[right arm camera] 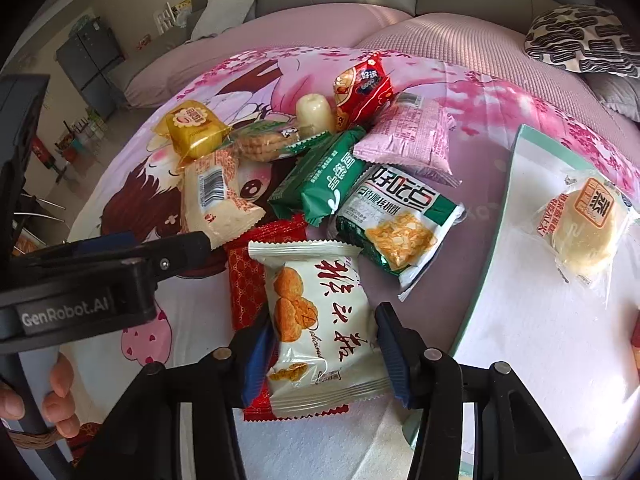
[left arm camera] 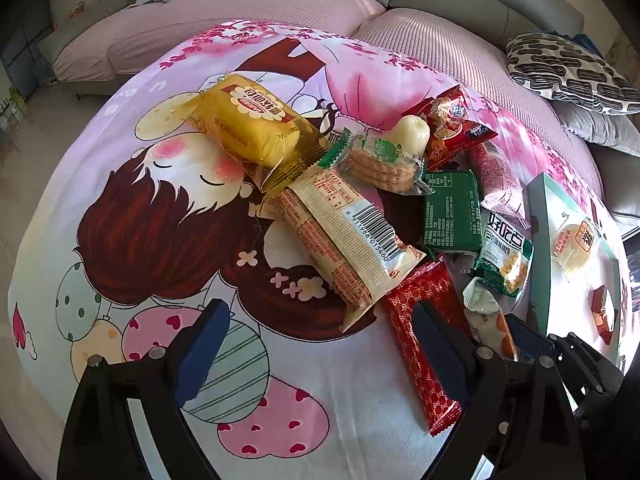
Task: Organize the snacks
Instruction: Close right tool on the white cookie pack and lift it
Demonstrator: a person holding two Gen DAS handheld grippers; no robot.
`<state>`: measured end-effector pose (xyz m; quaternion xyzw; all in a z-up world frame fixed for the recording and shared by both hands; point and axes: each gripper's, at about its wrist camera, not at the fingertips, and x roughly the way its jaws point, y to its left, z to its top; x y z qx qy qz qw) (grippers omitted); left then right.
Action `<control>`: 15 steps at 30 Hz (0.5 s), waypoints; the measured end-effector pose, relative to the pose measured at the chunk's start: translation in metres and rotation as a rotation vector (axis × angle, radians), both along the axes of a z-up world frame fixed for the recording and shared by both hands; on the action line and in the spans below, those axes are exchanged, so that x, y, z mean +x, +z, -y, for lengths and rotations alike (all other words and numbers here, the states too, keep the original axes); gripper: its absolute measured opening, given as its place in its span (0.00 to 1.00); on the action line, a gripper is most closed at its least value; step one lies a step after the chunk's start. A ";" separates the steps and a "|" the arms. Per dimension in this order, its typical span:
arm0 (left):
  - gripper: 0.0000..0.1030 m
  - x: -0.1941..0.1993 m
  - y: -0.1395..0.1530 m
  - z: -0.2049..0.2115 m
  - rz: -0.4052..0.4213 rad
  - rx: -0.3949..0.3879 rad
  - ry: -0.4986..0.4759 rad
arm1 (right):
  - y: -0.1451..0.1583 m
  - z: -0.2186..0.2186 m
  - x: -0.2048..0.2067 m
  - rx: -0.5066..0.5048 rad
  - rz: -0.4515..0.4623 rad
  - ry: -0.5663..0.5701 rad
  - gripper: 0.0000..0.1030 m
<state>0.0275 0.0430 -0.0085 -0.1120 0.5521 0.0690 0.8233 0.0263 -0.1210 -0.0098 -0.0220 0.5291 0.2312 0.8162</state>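
Two tools in frame. Right tool [right arm camera: 324, 356], lower centre of the right wrist view, has its blue pads either side of a white crinkle-edged snack packet with orange puffs printed on it [right arm camera: 320, 320]; pads touch the packet's sides, so it is gripped. Packet's long axis runs bottom to top of the frame, sealed edges at the near and far ends. It lies on top of a long red patterned wrapper [right arm camera: 246, 280], which shows at its left and beneath its lower edge.

Left tool [left arm camera: 320, 344], lower centre of the left wrist view, stands wide with nothing between the pads; its right pad sits over the red wrapper.

Crowding, above the packet: green-and-white biscuit bag [right arm camera: 396, 224] touching its upper right corner, dark green packet [right arm camera: 320, 180], pink packet [right arm camera: 408, 136], cream barcode-printed packet [right arm camera: 216, 196], yellow cake packet [right arm camera: 192, 130], red pouch [right arm camera: 362, 88].

At right: pale tray with a teal rim [right arm camera: 488, 240], holding a clear-wrapped round pastry [right arm camera: 584, 228].

All rests on a pink cartoon-print cloth [left arm camera: 132, 200].
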 end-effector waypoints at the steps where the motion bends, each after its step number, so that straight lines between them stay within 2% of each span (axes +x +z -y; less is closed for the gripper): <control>1: 0.90 0.000 0.000 0.000 0.000 -0.001 0.001 | 0.001 0.001 0.000 0.003 -0.003 -0.004 0.45; 3: 0.90 0.000 0.000 0.000 0.002 -0.007 0.005 | 0.004 0.004 0.000 0.008 -0.002 -0.011 0.34; 8: 0.90 0.000 -0.001 -0.002 0.003 -0.018 0.011 | 0.006 0.012 0.004 0.009 -0.009 -0.049 0.24; 11: 0.90 0.000 -0.002 -0.002 0.001 -0.022 0.012 | 0.008 0.019 0.006 0.037 -0.015 -0.071 0.20; 15: 0.90 0.000 -0.004 -0.002 -0.007 -0.038 0.012 | 0.009 0.020 0.006 0.035 -0.013 -0.066 0.19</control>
